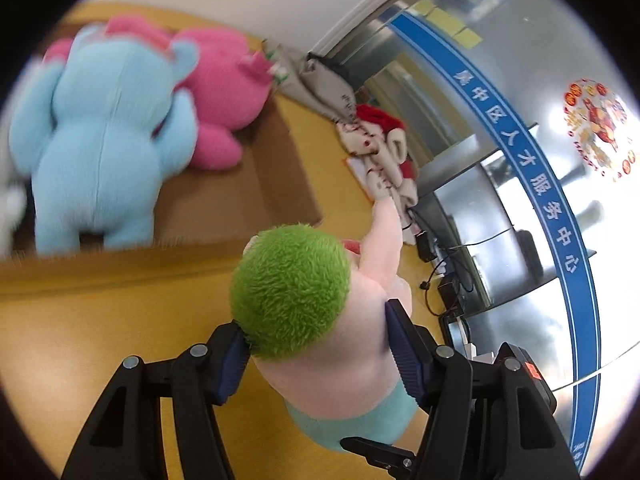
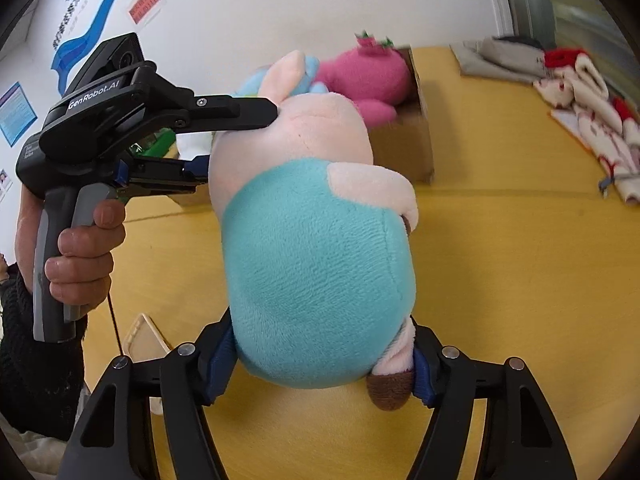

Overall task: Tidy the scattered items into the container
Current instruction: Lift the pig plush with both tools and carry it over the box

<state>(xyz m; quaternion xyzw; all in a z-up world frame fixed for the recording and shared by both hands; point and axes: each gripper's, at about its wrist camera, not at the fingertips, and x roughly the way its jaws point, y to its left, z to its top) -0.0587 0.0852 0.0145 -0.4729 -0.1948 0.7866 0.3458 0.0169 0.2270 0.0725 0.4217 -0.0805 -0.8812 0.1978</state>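
Yellow tabletop [image 2: 500, 240]. Left gripper [image 2: 236, 140], marked "GenRobot.AI", level, clamped on plush doll [image 2: 320, 264] at its head; right gripper [image 2: 320, 364] clamped on its feet. Cardboard box [image 2: 416, 140] far.

The doll [image 1: 320, 320] I hold has green hair, pale pink skin, teal shorts [image 2: 320, 272] and a brown foot [image 2: 390, 390]. My pads [image 1: 404, 356] are dark blue. Blue [image 1: 100, 140] and pink [image 1: 224, 92] plushes fill the brown box [image 1: 276, 184] on the yellow table [image 2: 500, 260].
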